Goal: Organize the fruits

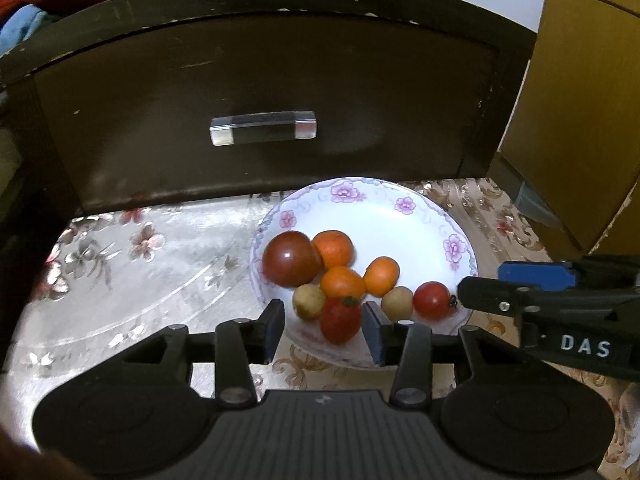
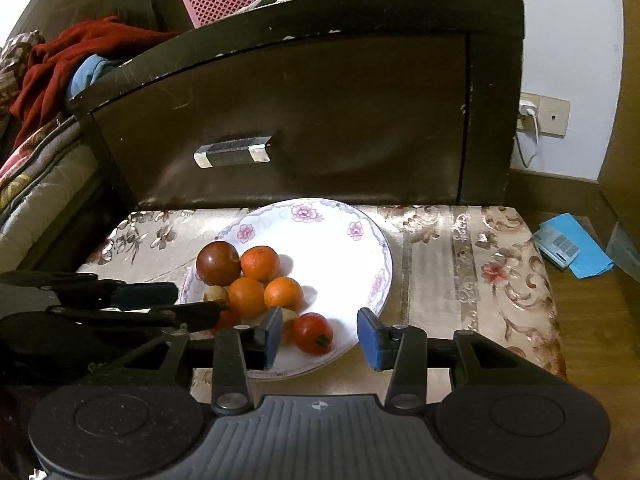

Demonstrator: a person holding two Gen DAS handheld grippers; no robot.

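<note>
The only readable lettering is "DAS", in white capitals on the black body of the right tongs [image 1: 480, 284], seen at the right edge of the left wrist view; the word may run on past the frame edge, which cannot be told. In the right wrist view a blue packet [image 2: 560, 246] lying on the floor beside the table carries a pale printed label, but its print is too small and blurred to read. Nothing else in either view bears legible text, numbers or signs.
</note>
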